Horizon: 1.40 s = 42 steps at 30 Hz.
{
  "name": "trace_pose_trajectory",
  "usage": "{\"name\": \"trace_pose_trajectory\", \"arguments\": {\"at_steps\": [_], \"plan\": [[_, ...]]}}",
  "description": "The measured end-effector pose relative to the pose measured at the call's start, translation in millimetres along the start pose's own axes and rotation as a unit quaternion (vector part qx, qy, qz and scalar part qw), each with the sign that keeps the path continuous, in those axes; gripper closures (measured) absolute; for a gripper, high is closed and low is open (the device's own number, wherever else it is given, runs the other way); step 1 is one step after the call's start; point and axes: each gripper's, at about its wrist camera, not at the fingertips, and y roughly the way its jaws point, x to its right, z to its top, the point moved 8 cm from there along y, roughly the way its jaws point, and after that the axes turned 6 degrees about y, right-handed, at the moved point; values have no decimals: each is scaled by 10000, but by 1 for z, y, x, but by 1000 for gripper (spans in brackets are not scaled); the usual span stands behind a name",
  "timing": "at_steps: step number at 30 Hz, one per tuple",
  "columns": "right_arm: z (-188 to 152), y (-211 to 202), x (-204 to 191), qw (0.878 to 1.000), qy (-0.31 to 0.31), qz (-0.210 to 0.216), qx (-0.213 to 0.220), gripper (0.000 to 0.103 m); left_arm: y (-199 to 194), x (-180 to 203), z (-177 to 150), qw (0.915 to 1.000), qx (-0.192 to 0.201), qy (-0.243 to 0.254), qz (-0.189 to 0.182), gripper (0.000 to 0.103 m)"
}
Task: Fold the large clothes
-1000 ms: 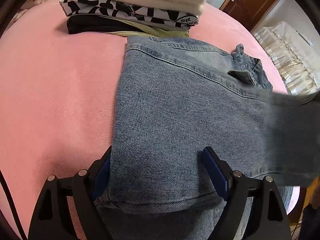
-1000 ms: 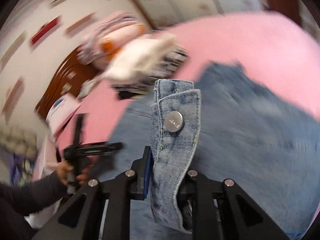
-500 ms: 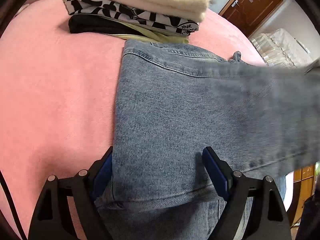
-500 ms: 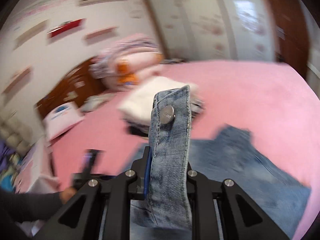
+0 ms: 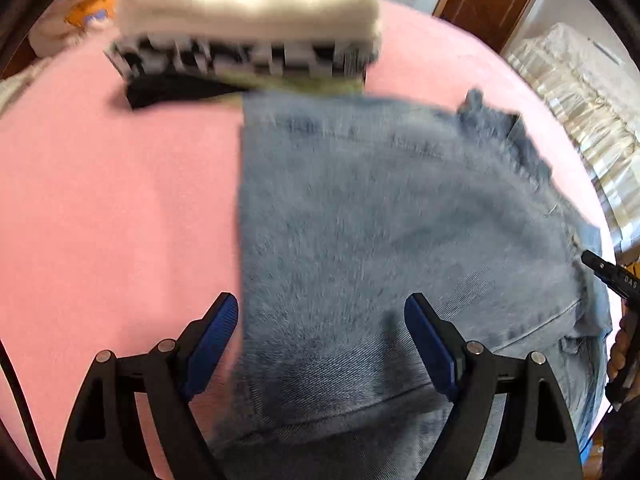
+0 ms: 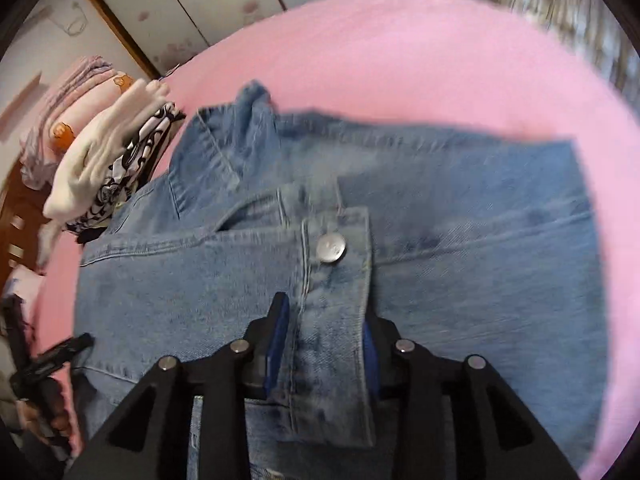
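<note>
Bed: pink cover (image 5: 100, 208) fills both views, carrying everything.
Jeans: blue denim (image 5: 380, 232), folded flat at the bed's centre, their edge just beside the stack at 12 o'clock.
Stack: folded clothes (image 5: 248, 28), cream piece on top, patterned and black pieces below; seen at 9 o'clock in the right wrist view.
Left tool (image 5: 320, 344): jaws wide apart, one on either side of the denim's near edge, pads not pressing it.
Right tool (image 6: 322, 356): jaws opening, the buttoned waistband (image 6: 336, 280) between them.
Button: silver (image 6: 331, 248), at 12 o'clock from the right tool.
</note>
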Motion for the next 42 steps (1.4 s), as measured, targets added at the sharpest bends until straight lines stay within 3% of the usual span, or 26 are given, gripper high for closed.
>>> {"name": "trace_pose_trajectory", "arguments": {"at_steps": [4, 10, 13, 14, 16, 18, 19, 20, 24, 26, 28, 30, 31, 33, 35, 42], "plan": [[7, -31, -25, 9977, -471, -90, 481, 69, -27, 26, 23, 9985, 463, 286, -63, 19], [7, -18, -113, 9917, -998, 648, 494, 72, -6, 99, 57, 9938, 632, 788, -472, 23], [5, 6, -144, 9896, -1107, 826, 394, 85, 21, 130, 71, 9921, 521, 889, -721, 37], [5, 19, -150, 9900, -1109, 826, 288, 86, 33, 135, 75, 9928, 442, 867, -692, 43], [4, 42, -152, 9916, -1083, 702, 99, 87, 58, 135, 79, 9953, 249, 824, -447, 49], [2, 65, -141, 9932, -1067, 451, -98, 95, 82, 126, 78, 9967, 19, 761, -270, 58], [2, 75, -132, 9940, -1039, 294, -186, 103, 89, 120, 79, 9970, 7, 705, -326, 59], [2, 79, -124, 9944, -993, 301, -206, 103, 91, 114, 81, 9972, 48, 613, -418, 62], [16, 69, -84, 9965, -818, -115, 86, 103, 91, 84, 87, 9971, -25, 233, -718, 92], [18, 65, -63, 9977, -683, -39, 43, 103, 89, 67, 87, 9968, -10, 68, -795, 92], [22, 58, -42, 9970, -661, -391, 124, 103, 83, 50, 87, 9969, 10, -11, -782, 92], [21, 52, -32, 9986, -497, -156, 14, 103, 75, 35, 86, 9976, 8, -94, -689, 88], [22, 46, -25, 9982, -482, -340, 79, 103, 70, 28, 86, 9981, 1, -120, -607, 86], [20, 35, -23, 9983, -484, -320, 107, 103, 61, 18, 82, 9990, -21, -132, -418, 64], [18, 25, -21, 9984, -413, -363, 99, 99, 45, 10, 77, 9996, 61, -98, -244, 53], [-10, -16, -56, 9970, -731, -157, 184, 98, -11, 29, 43, 9992, 236, 226, -215, 51]]}}
